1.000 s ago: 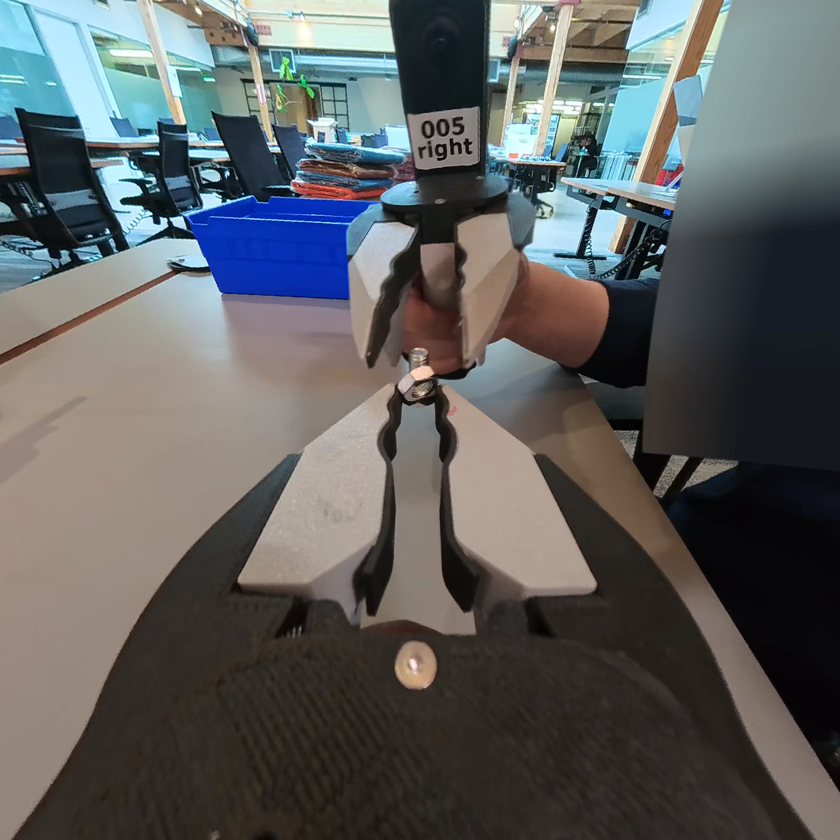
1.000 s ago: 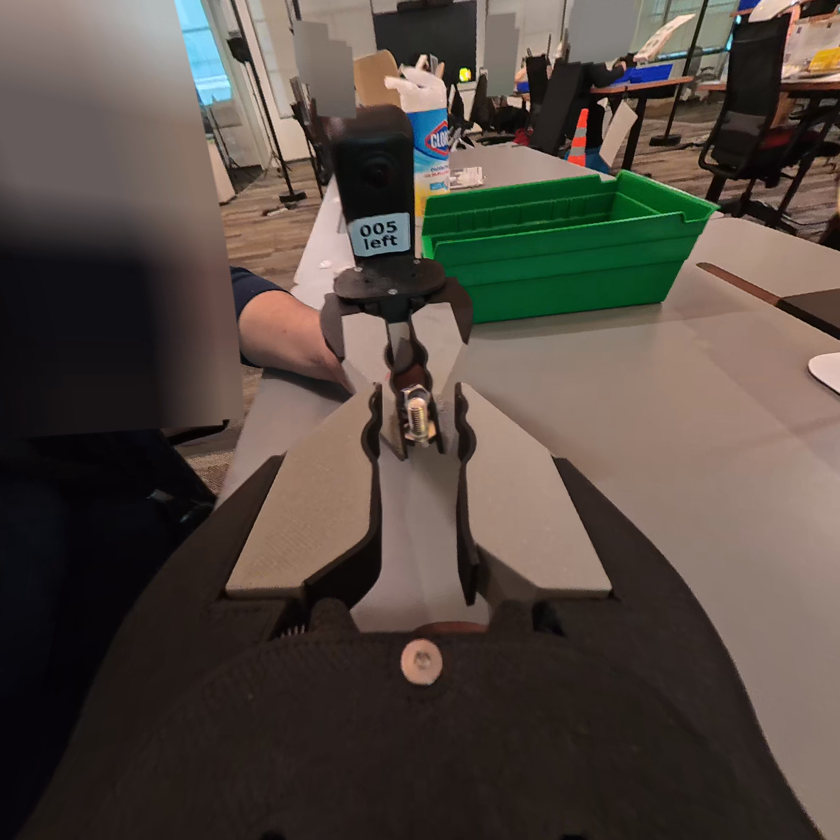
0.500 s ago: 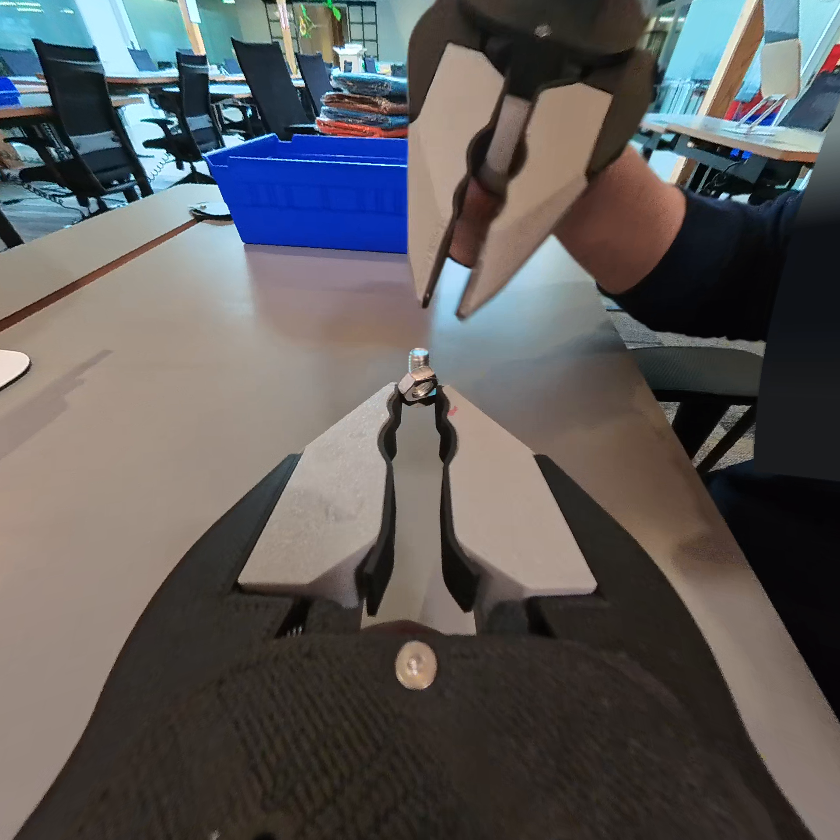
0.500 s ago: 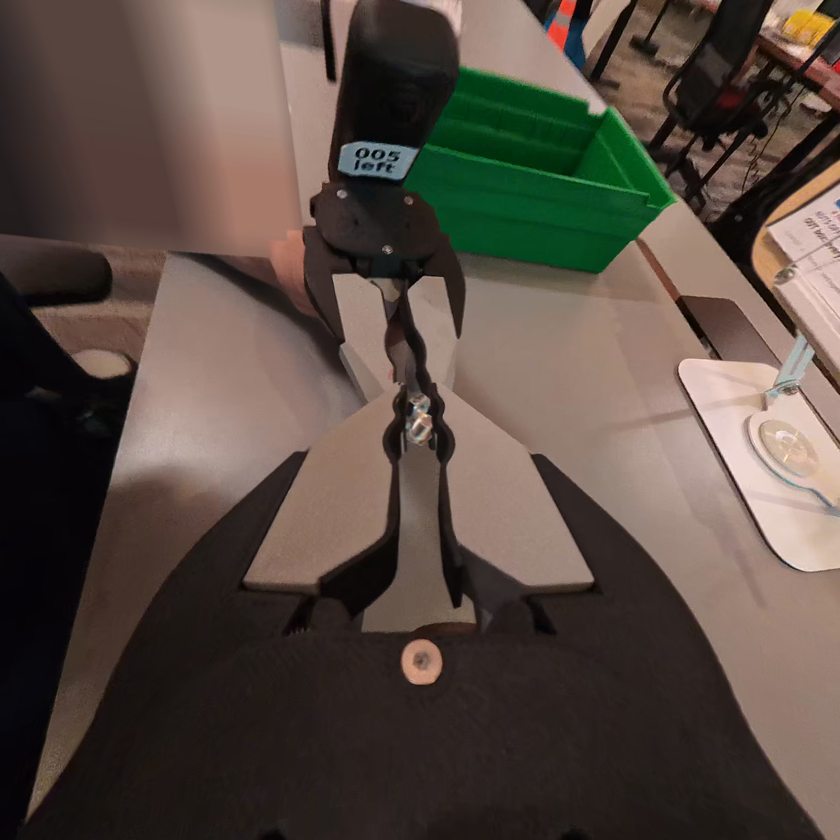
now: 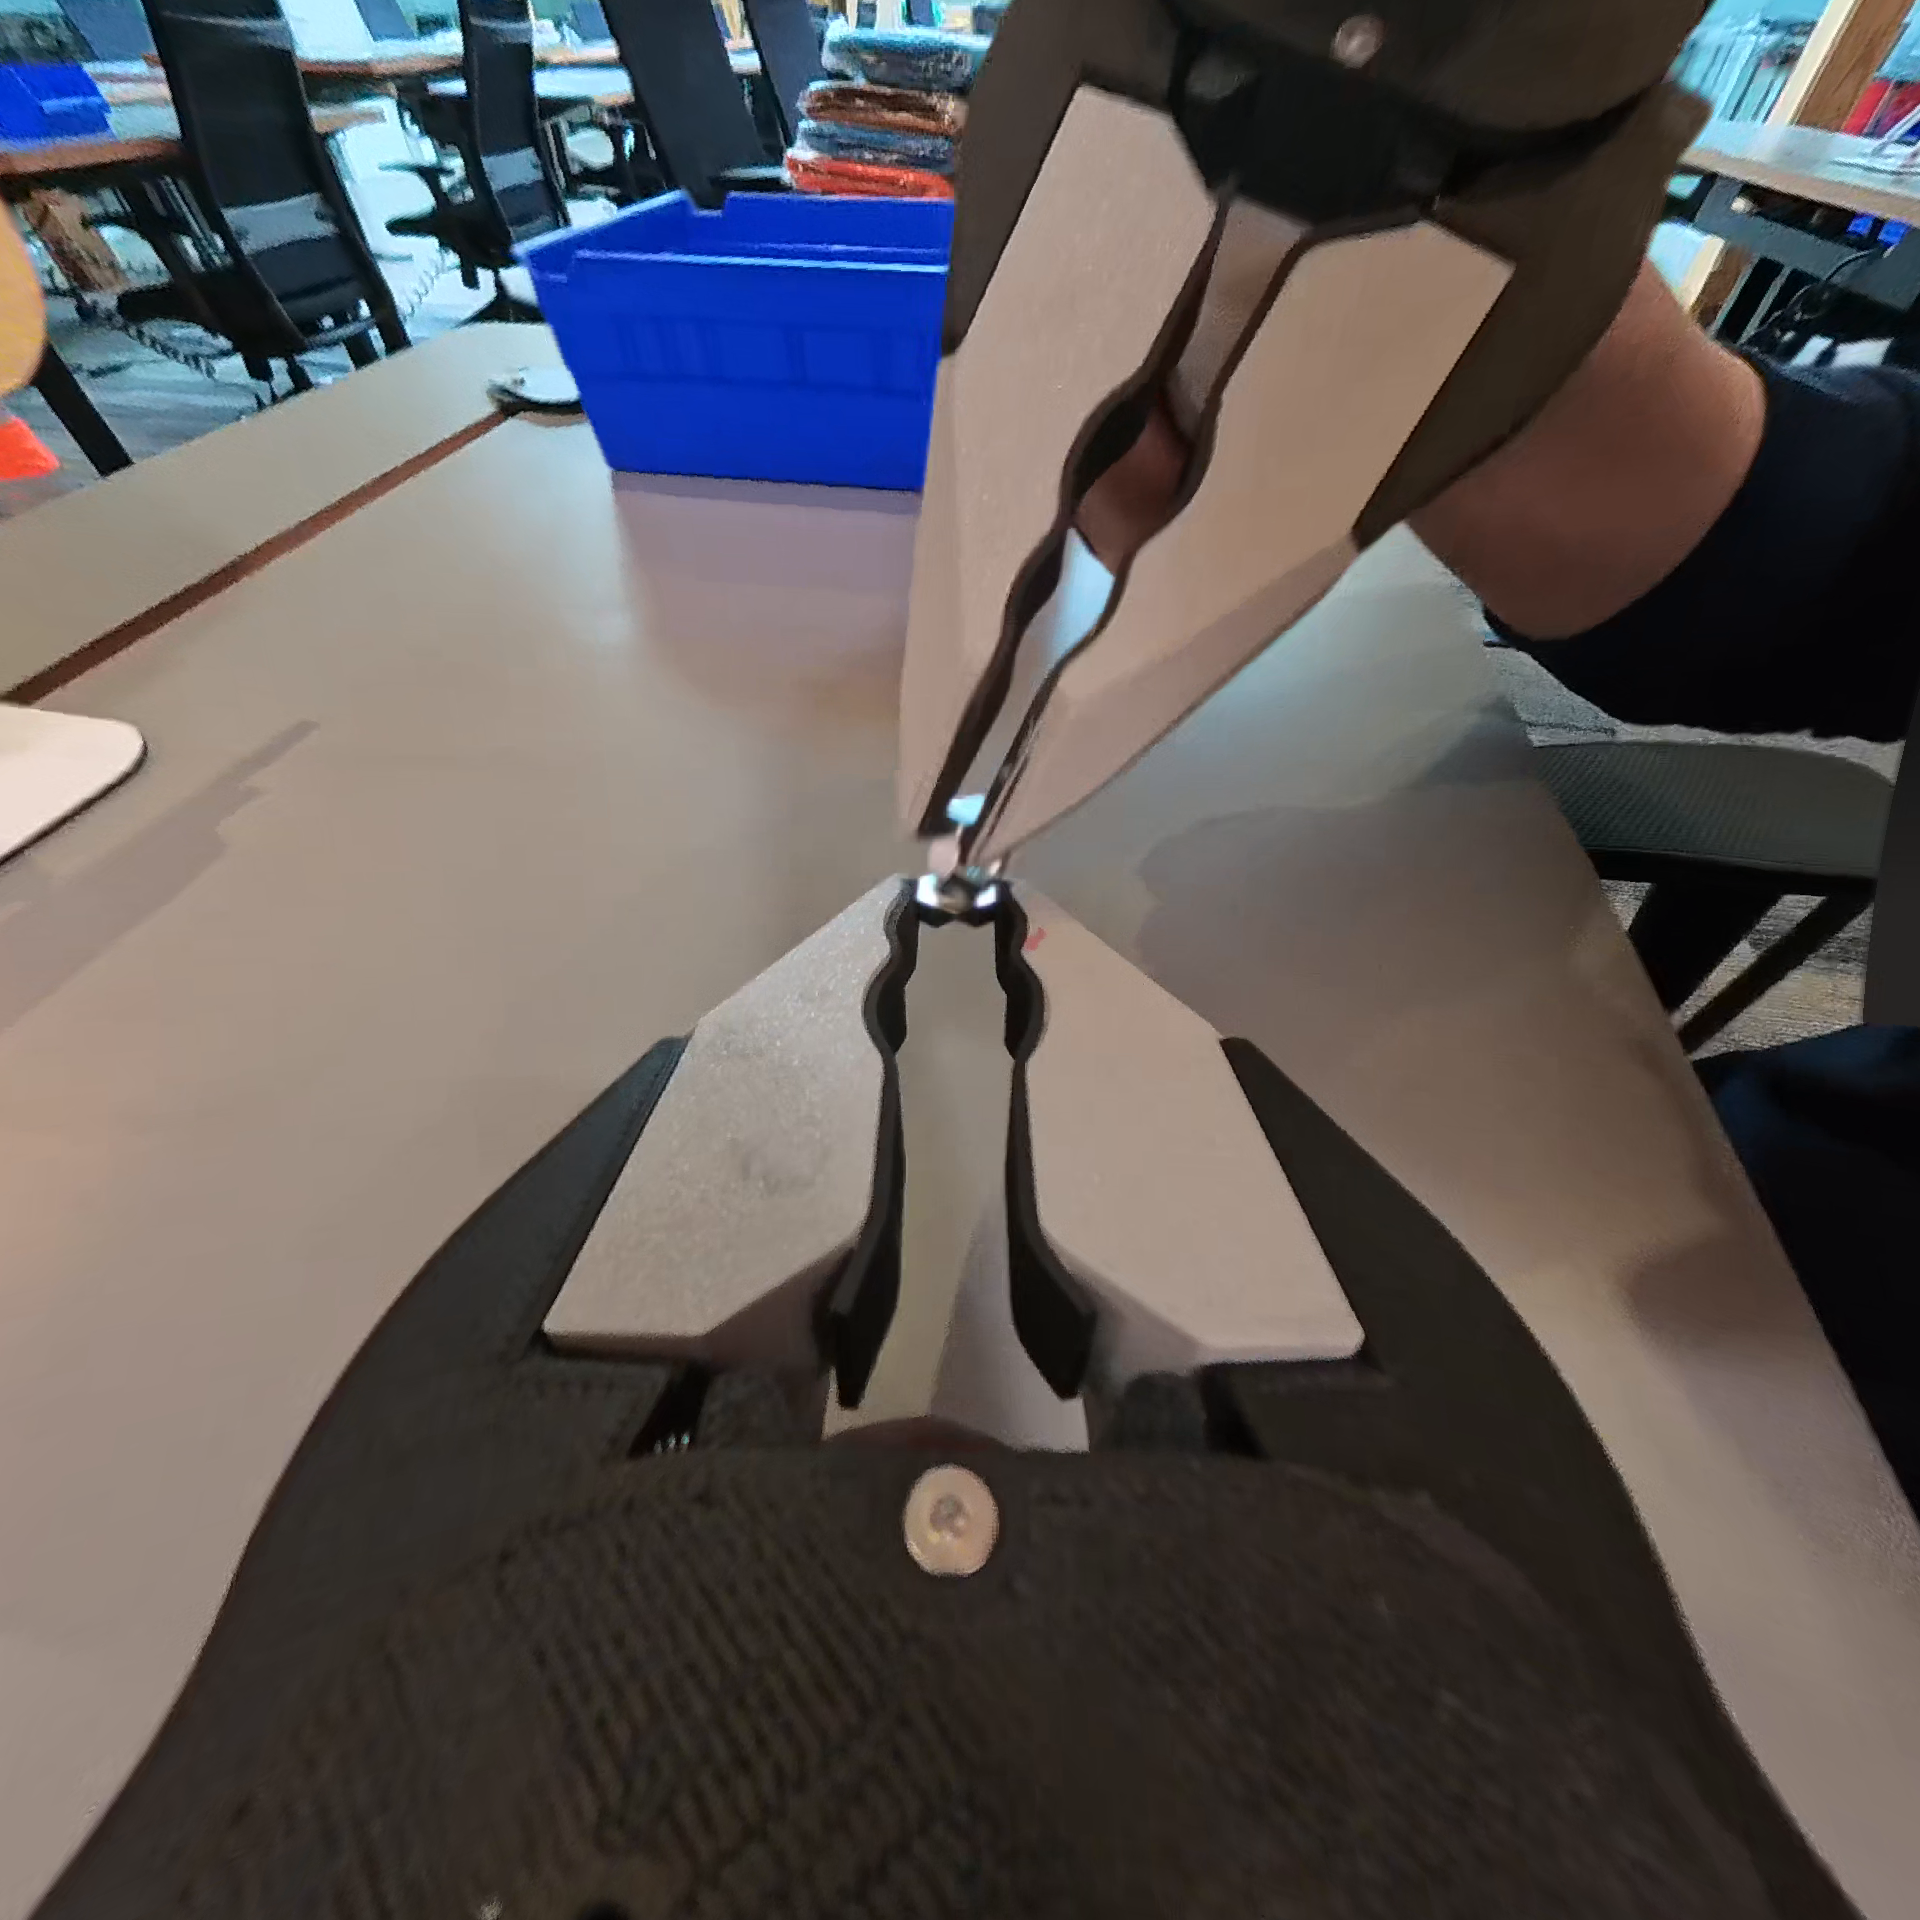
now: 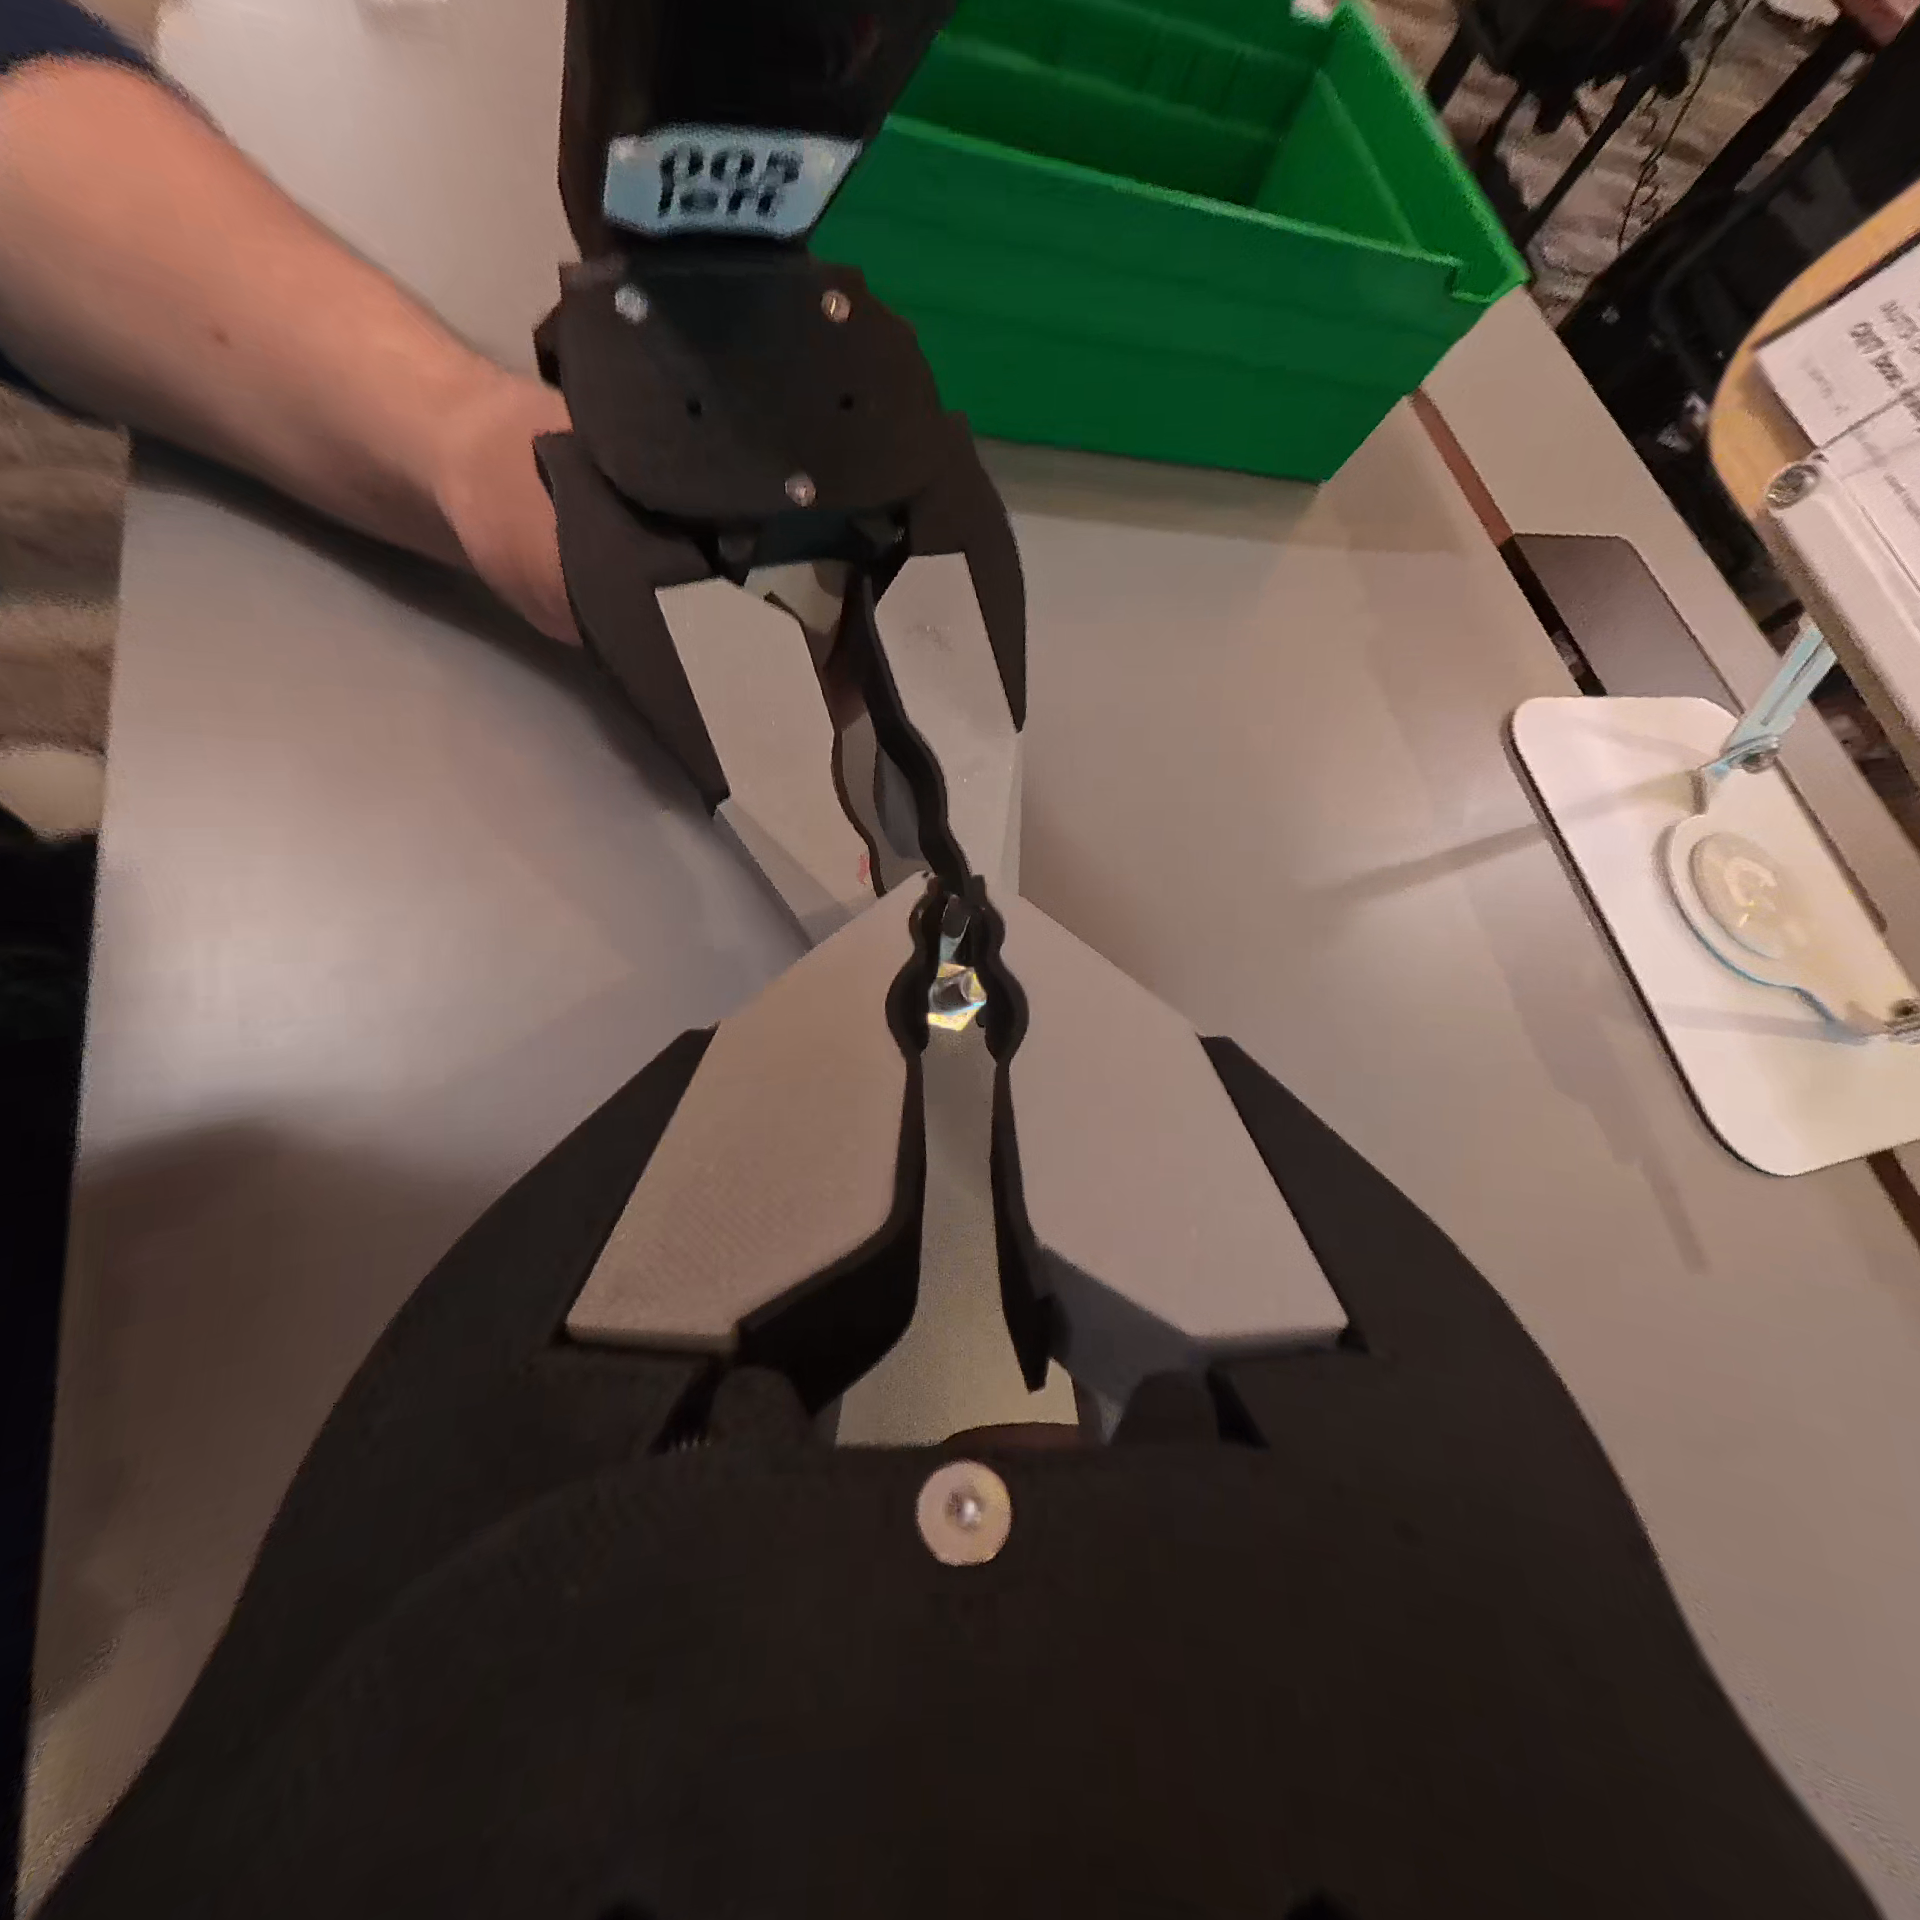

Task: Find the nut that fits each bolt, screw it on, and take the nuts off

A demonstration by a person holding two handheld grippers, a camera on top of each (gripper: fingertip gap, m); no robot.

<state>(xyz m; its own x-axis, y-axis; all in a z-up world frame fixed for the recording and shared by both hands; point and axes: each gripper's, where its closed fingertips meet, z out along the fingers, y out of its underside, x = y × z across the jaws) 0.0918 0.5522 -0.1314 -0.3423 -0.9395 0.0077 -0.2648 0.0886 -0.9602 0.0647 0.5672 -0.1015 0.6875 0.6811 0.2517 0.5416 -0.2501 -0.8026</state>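
My left gripper [image 5: 956, 902] is shut on a small silver hex nut [image 5: 940, 891], pinched at its fingertips just above the grey table [image 5: 468, 831]. A silver bolt [image 5: 966, 805] sticks up out of the nut. My right gripper [image 5: 968, 836] comes down from above, and its fingers are shut on the bolt's threaded end. In the right wrist view the bolt [image 6: 951, 1003] sits between the wavy pads of my right gripper [image 6: 951, 920]. The left gripper [image 6: 935, 883] meets it tip to tip.
A blue bin [image 5: 769, 343] stands behind on the table, seen in the left wrist view. A green bin [image 6: 1143, 260] stands at the far side in the right wrist view. A white stand base [image 6: 1714, 935] lies to the right. A person's forearm [image 6: 260, 343] holds the left gripper.
My right gripper was open around the bolt, lifted and tilted, then came down on the bolt's end and shut on it. My left gripper kept its hold on the nut.
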